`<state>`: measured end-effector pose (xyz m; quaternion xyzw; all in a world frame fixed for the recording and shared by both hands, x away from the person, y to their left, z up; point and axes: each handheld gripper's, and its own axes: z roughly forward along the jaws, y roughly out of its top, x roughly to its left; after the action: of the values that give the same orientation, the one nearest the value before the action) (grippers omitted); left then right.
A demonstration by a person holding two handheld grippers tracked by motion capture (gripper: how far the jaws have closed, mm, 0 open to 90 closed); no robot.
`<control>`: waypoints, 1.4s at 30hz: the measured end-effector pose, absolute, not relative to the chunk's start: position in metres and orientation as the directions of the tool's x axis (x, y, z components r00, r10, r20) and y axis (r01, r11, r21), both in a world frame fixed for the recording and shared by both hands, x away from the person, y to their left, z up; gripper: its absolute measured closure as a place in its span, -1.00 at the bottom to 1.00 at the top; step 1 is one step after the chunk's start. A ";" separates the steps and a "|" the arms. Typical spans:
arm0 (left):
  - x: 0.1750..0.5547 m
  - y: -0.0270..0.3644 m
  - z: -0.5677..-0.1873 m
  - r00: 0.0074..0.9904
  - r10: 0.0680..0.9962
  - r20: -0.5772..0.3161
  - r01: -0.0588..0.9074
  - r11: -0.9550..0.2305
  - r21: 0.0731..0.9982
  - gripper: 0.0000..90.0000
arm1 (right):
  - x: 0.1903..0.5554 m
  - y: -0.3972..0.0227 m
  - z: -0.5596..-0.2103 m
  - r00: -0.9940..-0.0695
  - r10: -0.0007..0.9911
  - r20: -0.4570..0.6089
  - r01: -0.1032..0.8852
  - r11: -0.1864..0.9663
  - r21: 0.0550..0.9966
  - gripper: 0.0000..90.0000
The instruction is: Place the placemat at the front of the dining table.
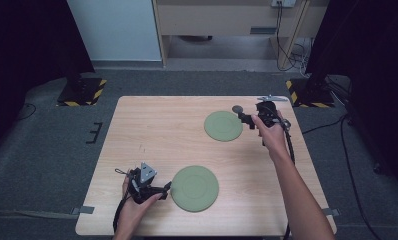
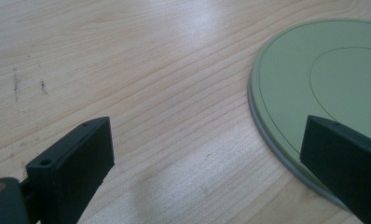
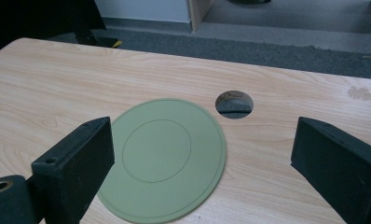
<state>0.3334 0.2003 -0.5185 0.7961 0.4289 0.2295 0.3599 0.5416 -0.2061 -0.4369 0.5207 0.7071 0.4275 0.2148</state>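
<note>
Flanking near plate (image 2: 323,88) rim, hand-held gripper (image 2: 207,154) agape

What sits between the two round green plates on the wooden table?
Nothing: the high view shows bare wood between the near round green plate and the far round green plate on the wooden table.

Two green plates on table: near plate (image 1: 195,188) by left gripper, far plate (image 1: 223,125) by right gripper. One wooden table (image 1: 162,135). One round hole (image 1: 236,108) in tabletop, just beyond far plate. Two grippers: left gripper (image 1: 163,191), right gripper (image 1: 247,120), each with two black jaws, spread apart. Two hands. Two black stands with yellow-black striped bases on floor: left stand (image 1: 82,91), right stand (image 1: 309,92).
</note>
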 end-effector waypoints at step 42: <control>0.333 0.204 -0.519 0.513 0.856 0.057 0.520 -0.363 0.773 -0.96 | 0.459 -0.216 -0.425 -0.486 0.870 0.086 0.490 0.189 0.851 -0.88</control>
<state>0.3334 0.2037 -0.5189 0.7919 0.4343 0.2338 0.3600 0.4592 -0.2161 -0.4252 0.4591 0.7404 0.4411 0.2155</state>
